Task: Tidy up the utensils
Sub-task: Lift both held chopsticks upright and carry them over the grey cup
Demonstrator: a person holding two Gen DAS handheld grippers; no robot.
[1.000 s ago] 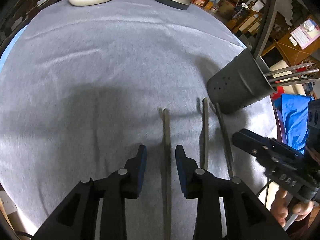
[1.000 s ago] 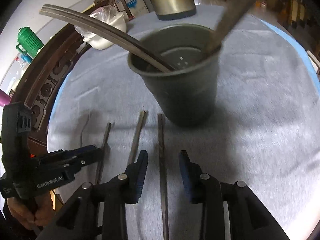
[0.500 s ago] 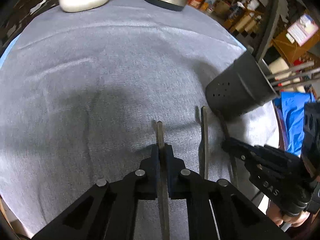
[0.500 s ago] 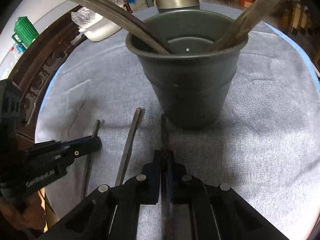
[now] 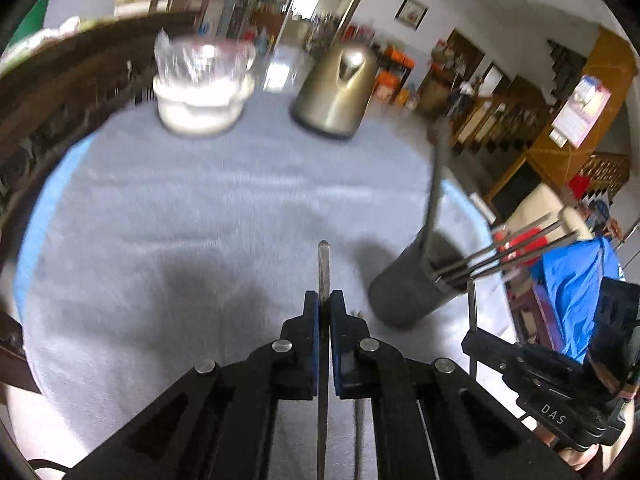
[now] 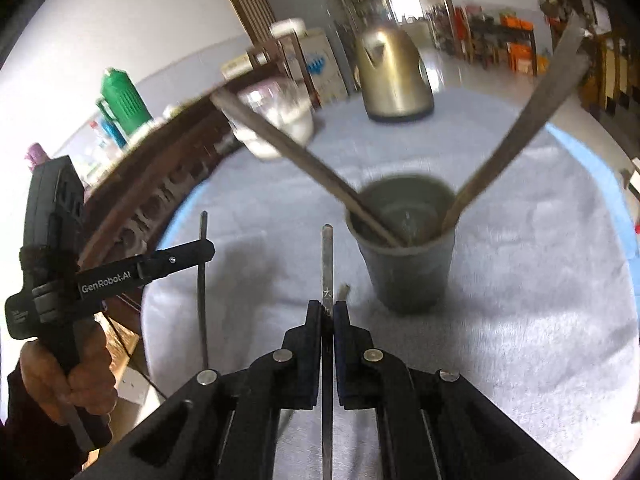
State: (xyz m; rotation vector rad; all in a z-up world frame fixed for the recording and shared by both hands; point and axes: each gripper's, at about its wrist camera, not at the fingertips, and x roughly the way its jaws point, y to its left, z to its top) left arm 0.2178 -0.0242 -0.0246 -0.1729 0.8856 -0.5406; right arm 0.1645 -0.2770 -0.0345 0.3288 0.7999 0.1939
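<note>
Utensils are off the cloth now: your left gripper (image 5: 324, 307) and right gripper (image 6: 327, 313) have each clamped a flat metal handle (image 5: 323, 264) (image 6: 327, 258) and lifted it. Holder (image 6: 404, 246) sits at one o'clock from the right gripper, so drop both in next.

table (image 5: 200, 208): grey cloth | on it: holder (image 5: 416, 292), kettle (image 5: 336, 92), white bowl (image 5: 200, 108)

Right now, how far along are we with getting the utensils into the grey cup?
Partly done. Several utensils already stand in the grey cup. In hand: the left gripper is shut on one flat utensil, and the right gripper is shut on another, both pointing toward the cup. Left: dropping those two in, plus at least one utensil still on the cloth.
</note>
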